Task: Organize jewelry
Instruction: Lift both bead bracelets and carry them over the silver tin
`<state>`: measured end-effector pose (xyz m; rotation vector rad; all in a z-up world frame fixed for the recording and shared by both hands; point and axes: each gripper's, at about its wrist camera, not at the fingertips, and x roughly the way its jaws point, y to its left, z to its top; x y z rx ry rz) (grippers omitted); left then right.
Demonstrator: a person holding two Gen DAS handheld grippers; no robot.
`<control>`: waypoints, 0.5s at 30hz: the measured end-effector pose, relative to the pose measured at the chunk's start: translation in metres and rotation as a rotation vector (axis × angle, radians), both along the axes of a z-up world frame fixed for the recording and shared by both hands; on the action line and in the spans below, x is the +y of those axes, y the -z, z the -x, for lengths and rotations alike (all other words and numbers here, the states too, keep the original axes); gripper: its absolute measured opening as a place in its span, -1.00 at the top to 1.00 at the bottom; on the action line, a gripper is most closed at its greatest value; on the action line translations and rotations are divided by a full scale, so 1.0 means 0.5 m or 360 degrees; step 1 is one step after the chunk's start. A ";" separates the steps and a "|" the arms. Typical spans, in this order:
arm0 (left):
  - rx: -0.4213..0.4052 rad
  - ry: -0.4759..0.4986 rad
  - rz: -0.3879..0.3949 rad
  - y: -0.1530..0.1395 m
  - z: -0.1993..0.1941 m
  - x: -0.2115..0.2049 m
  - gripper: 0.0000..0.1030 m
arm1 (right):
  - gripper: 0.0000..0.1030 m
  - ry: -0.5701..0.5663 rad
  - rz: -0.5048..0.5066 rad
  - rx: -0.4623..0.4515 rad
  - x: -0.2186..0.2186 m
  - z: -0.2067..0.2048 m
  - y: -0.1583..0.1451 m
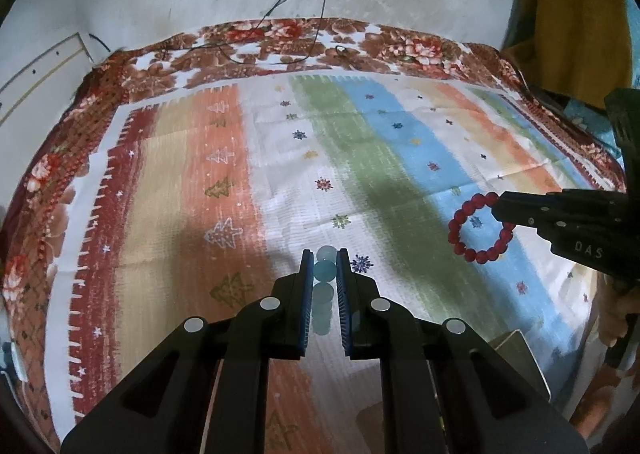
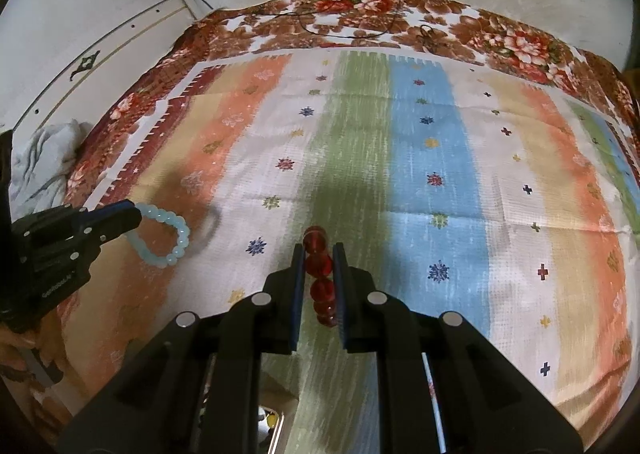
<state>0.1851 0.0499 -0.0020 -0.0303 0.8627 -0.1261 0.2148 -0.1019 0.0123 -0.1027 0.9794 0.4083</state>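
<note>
Item: pale blue round-bead bracelet [image 2: 166, 236], clamped in your left tongs [image 1: 325, 268] above the striped cloth [image 1: 360, 158]. Item: red glass-bead bracelet [image 1: 478, 228], clamped in right tongs [image 2: 317, 262], likewise above the cloth. Risk: round beads may slip if you swing them.

Red bead bracelet [image 1: 480, 228], pale blue bracelet [image 2: 166, 236], striped cloth [image 1: 280, 158].
</note>
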 end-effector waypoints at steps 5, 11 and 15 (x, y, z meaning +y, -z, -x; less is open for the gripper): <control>-0.0005 -0.0040 -0.0002 -0.009 0.014 0.001 0.79 | 0.71 -0.0025 0.0035 -0.0018 0.004 0.013 0.001; -0.0035 -0.0031 0.0015 -0.026 0.034 -0.002 0.79 | 0.71 -0.0046 -0.0002 -0.0073 0.001 0.039 -0.024; -0.0062 -0.0020 0.0033 -0.038 0.049 -0.006 0.79 | 0.71 -0.0064 -0.0034 -0.0096 -0.001 0.057 -0.045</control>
